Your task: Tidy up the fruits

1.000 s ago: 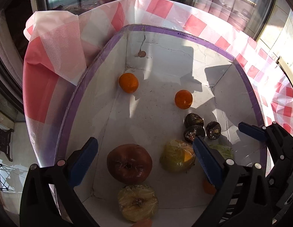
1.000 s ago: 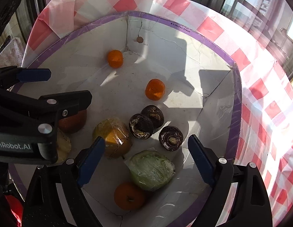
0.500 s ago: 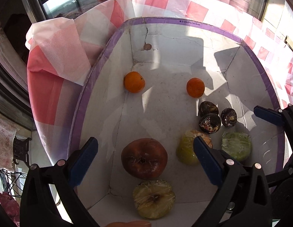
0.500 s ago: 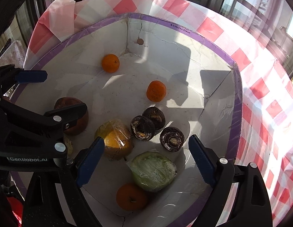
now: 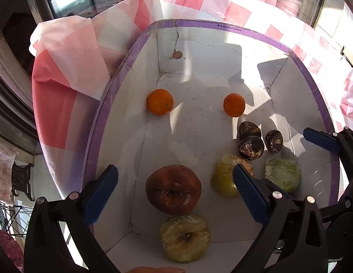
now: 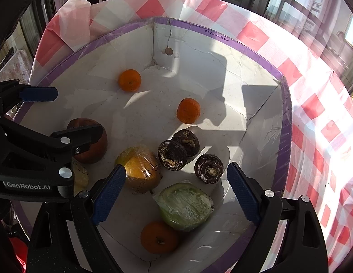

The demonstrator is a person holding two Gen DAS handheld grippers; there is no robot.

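I found all the fruit lying loose on the floor of the white box point(image 5: 231, 28), which stood on the checked cloth point(image 6: 313, 118). My left gripper point(image 5: 175, 193) hovered over the left part with its jaws wide apart and empty. Between them sat the dark red apple point(image 5: 173, 189), stem pit turned up toward the camera; I judged it overripe and soft, best pinched gently across its widest girth. Just nearer lay a wrapped half apple point(image 5: 185, 237), cut face up; the film would likely be slippery. Two small oranges point(image 5: 160, 102) rested well apart near the far wall, round, firm and light, with no long axis to speak of.

To the right, my right gripper point(image 6: 176, 193) also stood open and held nothing, above the wrapped green fruit point(image 6: 185, 207) and the wrapped yellow fruit point(image 6: 140, 168). Three dark, wrinkled fruits point(image 6: 172, 154) clustered there, two touching, crowns facing up; I judged them hard-shelled, safe to pinch at the sides. One more orange point(image 6: 158, 236) lay nearest.
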